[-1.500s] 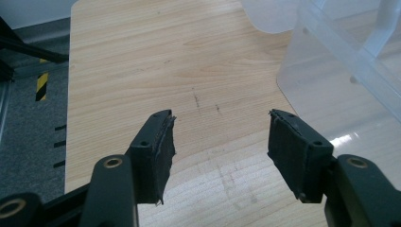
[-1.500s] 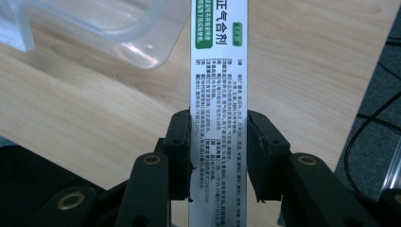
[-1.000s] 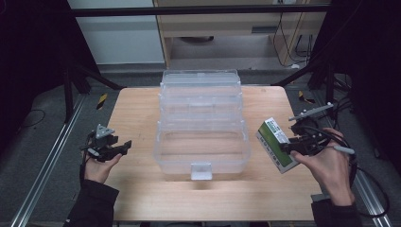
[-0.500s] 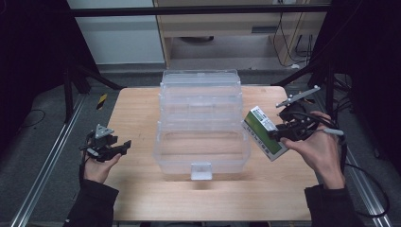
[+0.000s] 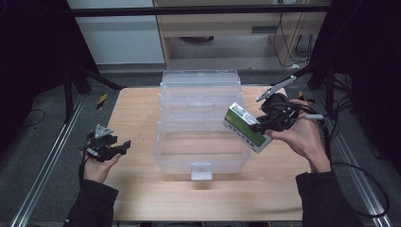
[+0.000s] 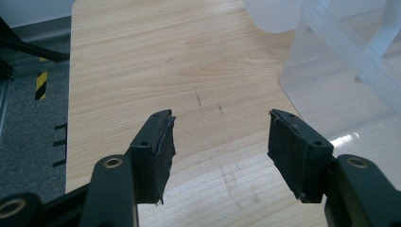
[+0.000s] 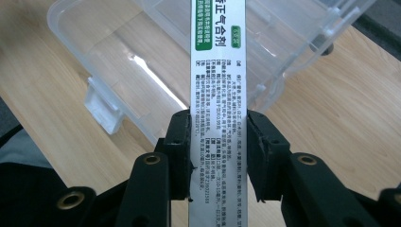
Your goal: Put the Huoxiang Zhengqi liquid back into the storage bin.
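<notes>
Right gripper: clamped on green-and-white box, above clear bin rim
Left gripper: jaws apart, empty
Risk: box catching bin wall; slipping, tilting out

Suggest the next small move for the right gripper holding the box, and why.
Probably carry it a little further left and lower it: the right gripper grips the green-and-white box above the right rim of the open clear bin, not yet inside.
</notes>
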The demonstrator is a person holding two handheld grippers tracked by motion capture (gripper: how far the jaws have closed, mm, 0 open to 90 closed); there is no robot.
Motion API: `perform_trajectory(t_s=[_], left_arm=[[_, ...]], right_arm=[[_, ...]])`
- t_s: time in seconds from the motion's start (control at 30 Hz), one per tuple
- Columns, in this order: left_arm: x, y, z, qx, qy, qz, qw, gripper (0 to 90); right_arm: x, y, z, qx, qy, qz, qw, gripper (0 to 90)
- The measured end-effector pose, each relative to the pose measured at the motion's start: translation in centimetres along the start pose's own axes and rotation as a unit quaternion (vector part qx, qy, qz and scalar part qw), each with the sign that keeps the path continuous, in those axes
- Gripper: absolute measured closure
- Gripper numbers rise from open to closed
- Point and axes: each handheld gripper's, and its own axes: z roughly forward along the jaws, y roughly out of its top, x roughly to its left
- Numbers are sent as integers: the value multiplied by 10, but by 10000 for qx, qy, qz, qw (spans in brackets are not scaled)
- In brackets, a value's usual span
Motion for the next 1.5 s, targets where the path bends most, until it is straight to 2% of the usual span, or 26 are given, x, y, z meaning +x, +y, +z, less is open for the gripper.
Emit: perform_trajectory(t_s=[0.23,0.4,0.57,0.8,0.87,1.17,1.33,1.37,1.5], left_arm=[[1,-2,3,54,3,6,10000,406],[0,-2,4,71,4,14,10000,406],[0,-2,5,107,16,19,9999,406],[1,-3,7,120,20,12,9999,406],[1,-3,6,113,13,13,9999,405],[2,-4,7,119,16,-19,9999,406],[2,-4,8,156,13,7,9999,406],[2,-4,8,154,14,1,9999,405],[3,-5,9,162,16,-21,9999,405]], right_arm=[[-4,7,12,-77,440,-285,9986,647],[-8,13,21,-51,607,-437,9972,648],[-11,20,31,16,802,-752,9939,647],[-7,28,49,214,1148,-1426,9829,647],[-7,30,55,250,1213,-1645,9786,646],[-9,33,77,456,1410,-2162,9650,646],[-8,32,88,488,1652,-2400,9554,646],[-7,32,90,520,1687,-2496,9521,646],[-3,31,100,720,1669,-2662,9466,645]])
